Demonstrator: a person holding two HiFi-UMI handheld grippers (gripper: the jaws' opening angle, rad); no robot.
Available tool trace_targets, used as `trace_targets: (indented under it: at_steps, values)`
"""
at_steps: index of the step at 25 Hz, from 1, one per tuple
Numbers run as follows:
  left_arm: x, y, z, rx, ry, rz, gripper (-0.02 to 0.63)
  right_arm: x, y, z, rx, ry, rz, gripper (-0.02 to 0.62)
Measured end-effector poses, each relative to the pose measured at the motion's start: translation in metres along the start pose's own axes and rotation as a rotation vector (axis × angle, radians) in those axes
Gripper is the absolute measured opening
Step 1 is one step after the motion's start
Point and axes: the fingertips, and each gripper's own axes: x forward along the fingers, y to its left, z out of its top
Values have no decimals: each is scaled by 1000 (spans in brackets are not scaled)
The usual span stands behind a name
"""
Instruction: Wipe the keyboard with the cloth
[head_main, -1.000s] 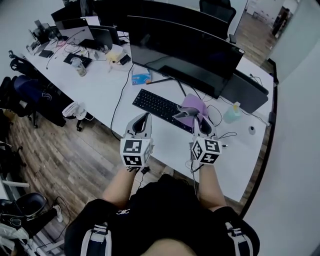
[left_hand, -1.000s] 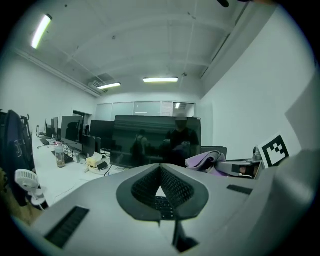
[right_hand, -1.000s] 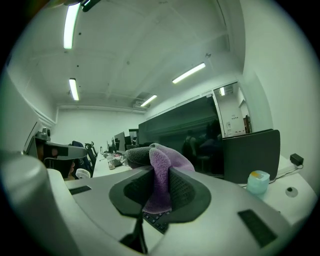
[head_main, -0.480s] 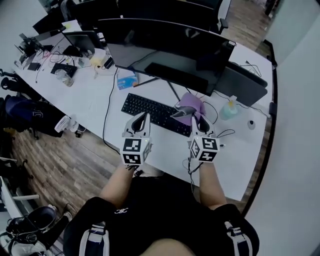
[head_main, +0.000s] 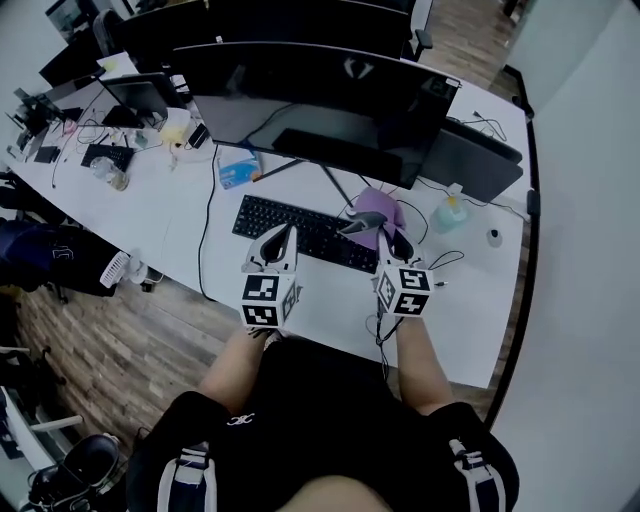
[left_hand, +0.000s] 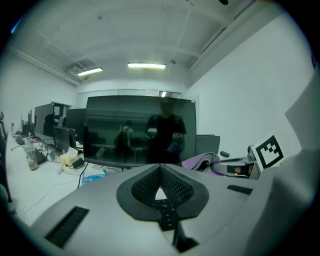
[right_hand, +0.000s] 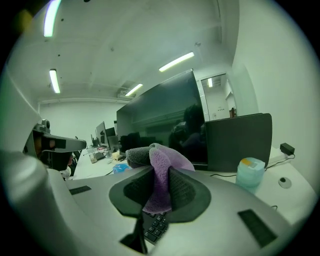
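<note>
- Since a second ago, the head view has been swinging, so the monitor (head_main: 315, 95) and the keyboard (head_main: 305, 232) are sitting further left in it. Both tools are staying at the keyboard's near edge.
- Counting across the white desk (head_main: 180, 215): two tools, one keyboard, one cloth, one large monitor and one teal bottle.
- Left tool (head_main: 283, 235) is hovering over the near edge of the keyboard, left of its middle. Its pads are pressing together at the tips with nothing between them, and keys are showing through the small gap lower down.
- One black keyboard is lying on the desk in front of the monitor, running from the left tool across to the right one.
- Right tool (head_main: 388, 238) is hanging by the keyboard's right end, its jaws pinching the one purple-and-grey cloth (head_main: 372, 208).
- That cloth is bunching up and forward out of the jaws, beyond the keyboard's right end. Whether it is touching the keys cannot be told.
- One teal bottle (head_main: 450, 212) is standing upright on the desk to the right of the cloth, apart from it.
</note>
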Motion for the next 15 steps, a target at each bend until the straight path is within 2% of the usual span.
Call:
trace_targets:
  at_steps: [9,15]
  values:
    - [-19,53,7,-3,-28,-83,12,22,25,-19,-32,62,-109,91]
    - [-27,80,-1,-6,-24,-115,12,41,29,-46,-45,121,-159,91]
